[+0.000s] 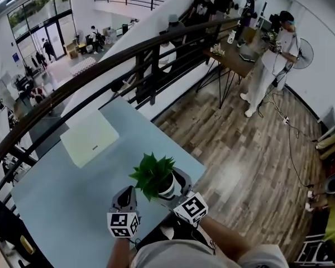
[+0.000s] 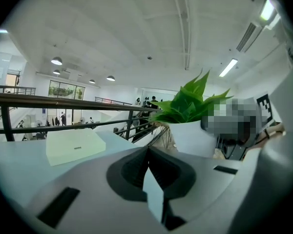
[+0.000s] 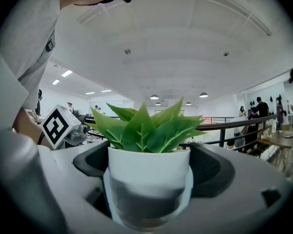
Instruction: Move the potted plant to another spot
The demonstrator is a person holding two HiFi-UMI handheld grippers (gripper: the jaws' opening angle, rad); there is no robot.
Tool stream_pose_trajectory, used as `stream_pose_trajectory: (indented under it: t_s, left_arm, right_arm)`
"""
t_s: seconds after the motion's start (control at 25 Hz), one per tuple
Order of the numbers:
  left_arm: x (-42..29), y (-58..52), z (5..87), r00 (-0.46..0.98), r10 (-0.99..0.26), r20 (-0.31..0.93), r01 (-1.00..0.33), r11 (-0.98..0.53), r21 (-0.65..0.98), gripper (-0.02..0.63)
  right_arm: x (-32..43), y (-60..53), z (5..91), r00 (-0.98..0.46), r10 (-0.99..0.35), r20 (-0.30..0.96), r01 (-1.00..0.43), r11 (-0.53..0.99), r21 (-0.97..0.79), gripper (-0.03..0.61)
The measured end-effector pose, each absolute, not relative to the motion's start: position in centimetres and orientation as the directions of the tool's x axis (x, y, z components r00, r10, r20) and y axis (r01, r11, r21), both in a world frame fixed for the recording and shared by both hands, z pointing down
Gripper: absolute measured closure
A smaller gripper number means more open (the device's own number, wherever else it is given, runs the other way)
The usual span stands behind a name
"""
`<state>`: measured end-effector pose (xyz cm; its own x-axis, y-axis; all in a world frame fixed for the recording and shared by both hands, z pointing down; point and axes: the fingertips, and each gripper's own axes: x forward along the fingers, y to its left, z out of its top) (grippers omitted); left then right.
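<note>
Two tools show at the bottom of the head view, at the near edge of a pale blue worktop (image 1: 61, 205). The right tool (image 1: 176, 184) reaches in around a potted plant (image 1: 155, 176), a white pot with green leaves, close to the worktop's near right corner. The left tool (image 1: 127, 194) sits just beside the plant on its left. A flat pale-green box (image 1: 89, 138) lies farther back on the worktop. A dark railing (image 1: 100, 71) curves behind it. To the right is a wooden floor (image 1: 251, 149), where a person (image 1: 271, 66) in white stands well apart.

Seen from the left gripper view, the left tool (image 2: 148, 152) has its jaws pressed together with nothing between them. The potted plant (image 2: 191, 136) stands ahead and to the right, with the box (image 2: 73, 146) to the left and the railing (image 2: 63, 101) beyond.

Seen from the right gripper view, the right tool (image 3: 149, 167) is clamped on the potted plant (image 3: 149, 172), one jaw against each side of the white pot, the leaves rising above. No view makes clear whether the pot rests on the worktop or is lifted off it.
</note>
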<state>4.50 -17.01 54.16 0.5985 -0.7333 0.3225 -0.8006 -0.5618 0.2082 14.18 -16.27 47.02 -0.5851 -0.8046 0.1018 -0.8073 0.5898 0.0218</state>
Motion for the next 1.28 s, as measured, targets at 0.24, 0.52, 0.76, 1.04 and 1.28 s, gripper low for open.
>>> stream_pose_trajectory:
  t_s: [0.24, 0.52, 0.76, 1.04, 1.28]
  left_arm:
    - [4.4, -18.2, 54.1, 0.473, -0.817, 0.330, -0.881, -0.440, 0.173, 0.601]
    - [8.0, -19.7, 53.3, 0.341, -0.889, 0.306, -0.938, -0.300, 0.172, 0.601]
    - [12.3, -18.9, 54.0, 0.268, -0.908, 0.321, -0.960, -0.222, 0.173, 0.601]
    - [12.5, -17.9, 54.7, 0.198, -0.919, 0.342, -0.974, -0.144, 0.178, 0.601]
    - [11.2, -16.4, 55.8, 0.143, -0.915, 0.378, -0.980, -0.078, 0.183, 0.601]
  right_arm:
    - [14.7, -18.2, 46.6, -0.706, -0.701, 0.105, -0.702, 0.712, 0.032, 0.071]
    - [19.3, -20.2, 45.5, -0.808, -0.580, 0.104, -0.575, 0.814, 0.078, 0.071]
    - [23.5, -20.6, 46.3, -0.866, -0.483, 0.131, -0.477, 0.876, 0.072, 0.071]
    - [24.7, -21.9, 47.2, -0.889, -0.445, 0.110, -0.444, 0.895, 0.036, 0.071]
    - [24.4, -23.2, 49.2, -0.887, -0.446, 0.119, -0.450, 0.893, -0.011, 0.071]
